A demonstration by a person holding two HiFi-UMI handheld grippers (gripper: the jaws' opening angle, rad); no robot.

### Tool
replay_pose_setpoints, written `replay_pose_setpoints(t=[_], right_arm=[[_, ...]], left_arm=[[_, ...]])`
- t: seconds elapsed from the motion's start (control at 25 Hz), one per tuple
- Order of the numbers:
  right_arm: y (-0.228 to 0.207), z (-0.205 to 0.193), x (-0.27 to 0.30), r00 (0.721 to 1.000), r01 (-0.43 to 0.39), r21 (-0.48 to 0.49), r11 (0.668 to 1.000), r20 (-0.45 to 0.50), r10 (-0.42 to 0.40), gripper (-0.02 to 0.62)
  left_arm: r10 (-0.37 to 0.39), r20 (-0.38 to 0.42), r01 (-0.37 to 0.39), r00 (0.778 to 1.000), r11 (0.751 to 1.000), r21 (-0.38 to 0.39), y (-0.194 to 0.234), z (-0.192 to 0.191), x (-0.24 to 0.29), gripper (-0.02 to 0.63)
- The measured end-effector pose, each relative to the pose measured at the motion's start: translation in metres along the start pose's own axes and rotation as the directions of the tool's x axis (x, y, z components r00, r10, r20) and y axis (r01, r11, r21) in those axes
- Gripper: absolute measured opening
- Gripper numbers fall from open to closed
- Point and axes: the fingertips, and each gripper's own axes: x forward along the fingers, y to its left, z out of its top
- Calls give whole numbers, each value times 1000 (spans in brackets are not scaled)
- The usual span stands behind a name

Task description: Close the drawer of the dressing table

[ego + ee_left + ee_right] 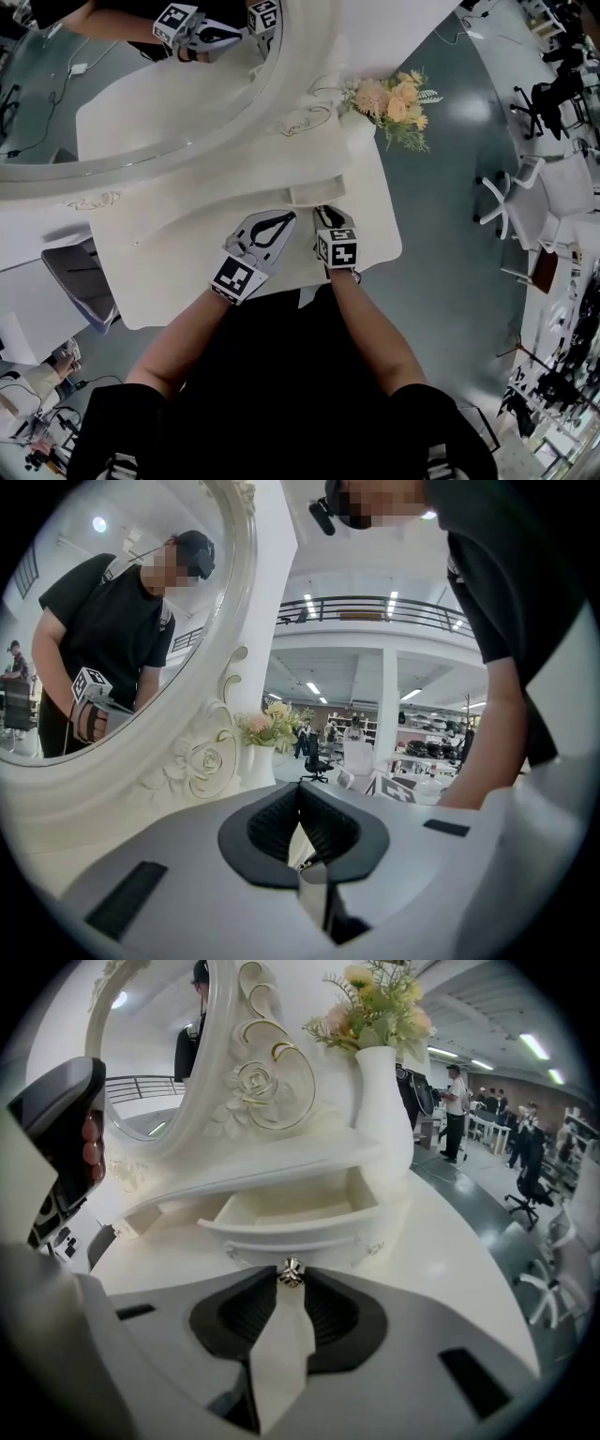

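Drawer (309, 1234) lies open, long axis crosswise, front toward right hand-held gripper (292, 1281) clamped on its knob (292, 1271).

The person wears a black top (281, 394) with short sleeves (127, 412); the forearms are bare. The left gripper (289, 217) has a smooth light-grey shell with a teardrop opening rimmed in black; a marker cube (236, 278) of black-and-white squares sits at its seven o'clock end. The right gripper (323, 214) carries a second marker cube (337, 248) at its six o'clock end. In each gripper view the grey shell frames dark ribbed pads (333, 1314); a black rectangular slot lies on either side, roughly three and nine o'clock of them.
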Motion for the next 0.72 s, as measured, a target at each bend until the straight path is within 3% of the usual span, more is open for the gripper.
replay_pose_setpoints(t=[0.72], right_arm=[[-5, 21, 6, 1000, 6, -6, 1000, 17, -6, 95]], left_arm=[[4, 17, -3, 1000, 1000, -18, 3, 5, 4, -6]])
